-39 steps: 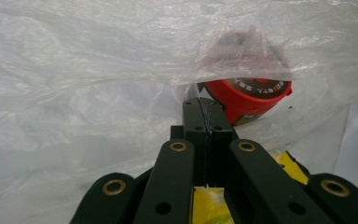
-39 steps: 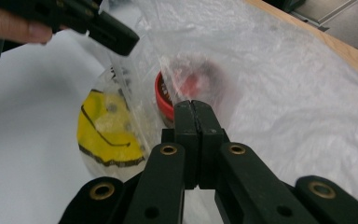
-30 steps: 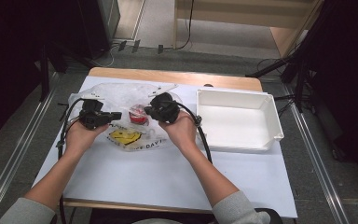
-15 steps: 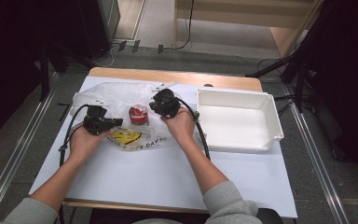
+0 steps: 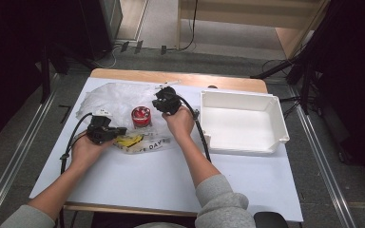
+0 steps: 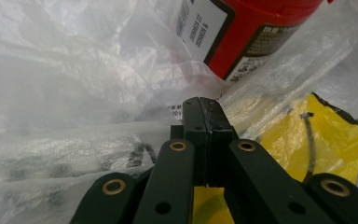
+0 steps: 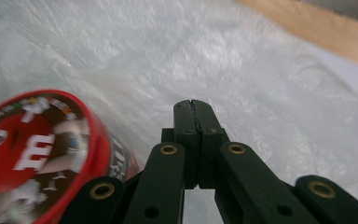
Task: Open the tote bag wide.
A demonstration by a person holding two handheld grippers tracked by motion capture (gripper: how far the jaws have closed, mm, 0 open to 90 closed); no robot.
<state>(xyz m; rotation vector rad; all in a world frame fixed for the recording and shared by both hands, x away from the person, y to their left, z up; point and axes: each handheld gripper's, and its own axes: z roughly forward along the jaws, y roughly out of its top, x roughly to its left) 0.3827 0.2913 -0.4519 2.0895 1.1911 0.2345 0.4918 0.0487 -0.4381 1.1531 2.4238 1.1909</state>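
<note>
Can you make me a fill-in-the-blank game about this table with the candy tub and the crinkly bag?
1. The round candy tub has a lid that is mostly ____.
2. The big tray on the right side of the table is coloured ____.
3. The jaws of the left gripper are ____.
4. Next to the left gripper's tips, under the clear plastic bag, lies a packet coloured ____.

Missing words: red; white; shut; yellow
</note>
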